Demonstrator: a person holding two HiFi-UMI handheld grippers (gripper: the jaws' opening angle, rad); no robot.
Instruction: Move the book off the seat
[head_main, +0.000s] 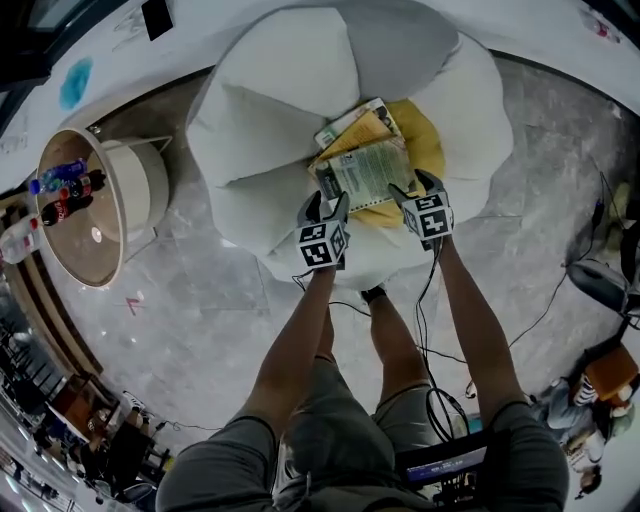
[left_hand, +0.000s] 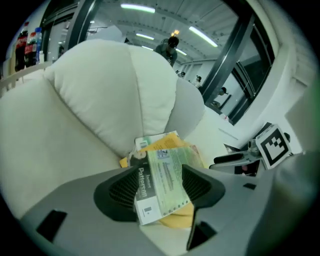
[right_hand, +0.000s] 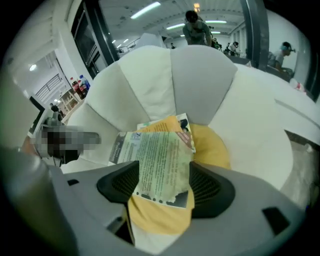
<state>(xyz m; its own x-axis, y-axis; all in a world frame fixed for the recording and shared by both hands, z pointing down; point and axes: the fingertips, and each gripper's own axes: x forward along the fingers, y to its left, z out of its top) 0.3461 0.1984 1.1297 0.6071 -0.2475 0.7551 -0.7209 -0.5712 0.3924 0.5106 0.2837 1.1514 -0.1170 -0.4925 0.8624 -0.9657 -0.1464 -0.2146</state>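
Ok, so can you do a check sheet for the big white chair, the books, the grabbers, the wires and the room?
Surface: white petal-shaped padded seat with a yellow cushion in its middle.
Job's things: green-covered paperback book lying flat on the cushion, on top of a yellow-covered book.
Clutter: nothing seen.
Grippers: left gripper and right gripper at the green book's near edge, jaws apart, gripping nothing.
Cables: black cables trailing over the grey floor.
Surroundings: round wooden side table holding drink bottles; a standing person behind the seat.
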